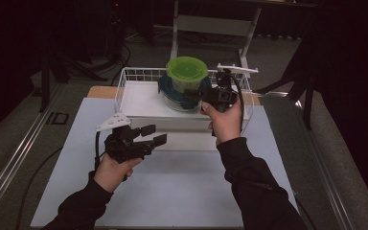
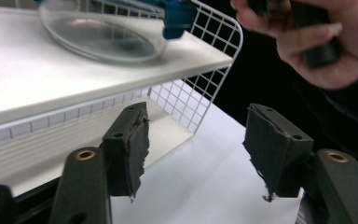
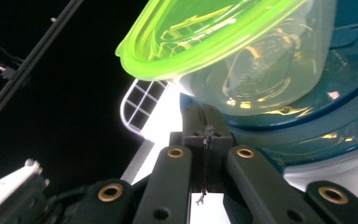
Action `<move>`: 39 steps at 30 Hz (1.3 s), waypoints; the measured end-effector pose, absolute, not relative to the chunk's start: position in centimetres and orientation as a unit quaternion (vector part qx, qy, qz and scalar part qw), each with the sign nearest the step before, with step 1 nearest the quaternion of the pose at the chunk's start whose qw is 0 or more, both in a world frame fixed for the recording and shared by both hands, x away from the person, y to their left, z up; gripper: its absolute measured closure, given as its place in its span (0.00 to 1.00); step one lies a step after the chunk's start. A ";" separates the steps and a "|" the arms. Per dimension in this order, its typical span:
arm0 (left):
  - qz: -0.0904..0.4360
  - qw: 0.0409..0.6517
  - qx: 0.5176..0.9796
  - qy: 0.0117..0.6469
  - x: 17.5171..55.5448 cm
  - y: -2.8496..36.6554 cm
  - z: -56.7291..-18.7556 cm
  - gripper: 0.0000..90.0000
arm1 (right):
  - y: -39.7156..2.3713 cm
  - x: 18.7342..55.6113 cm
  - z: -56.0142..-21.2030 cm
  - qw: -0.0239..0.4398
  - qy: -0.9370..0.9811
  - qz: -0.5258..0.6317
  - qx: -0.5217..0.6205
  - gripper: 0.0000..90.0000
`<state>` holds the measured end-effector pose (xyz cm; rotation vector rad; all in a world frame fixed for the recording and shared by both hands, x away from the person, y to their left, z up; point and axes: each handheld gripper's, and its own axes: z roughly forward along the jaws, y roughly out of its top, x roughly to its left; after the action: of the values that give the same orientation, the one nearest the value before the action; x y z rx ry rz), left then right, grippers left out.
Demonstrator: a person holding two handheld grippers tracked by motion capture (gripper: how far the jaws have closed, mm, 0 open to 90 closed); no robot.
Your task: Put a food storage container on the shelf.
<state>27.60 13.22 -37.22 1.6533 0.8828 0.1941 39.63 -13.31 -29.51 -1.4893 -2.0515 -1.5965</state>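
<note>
Stacked food containers in a white wire basket [image 1: 124, 81]: a clear tub with a lime-green lid [image 1: 187, 68] sits on a blue-lidded glass bowl [image 1: 170, 88]. Right gripper [image 1: 210, 96], jaws pressed together, appears clamped on the blue rim; left gripper [image 1: 149, 135] hovers half-open, empty. Lifting apparently remains.

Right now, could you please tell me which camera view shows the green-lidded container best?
The high view: the green-lidded container shows whole, stacked on the blue-lidded container in the wire basket. The right gripper view shows it close from below, cropped.
</note>
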 end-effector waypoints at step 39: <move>0.094 0.610 0.738 0.272 23.6 11.8 -40.0 0.01 | -16.4 30.0 -35.9 -0.034 -0.744 -0.575 -0.339 0.16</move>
<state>23.63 11.85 -39.96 1.7047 0.6278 0.2167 30.04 -16.42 -35.88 -1.0871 -2.3908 -1.8450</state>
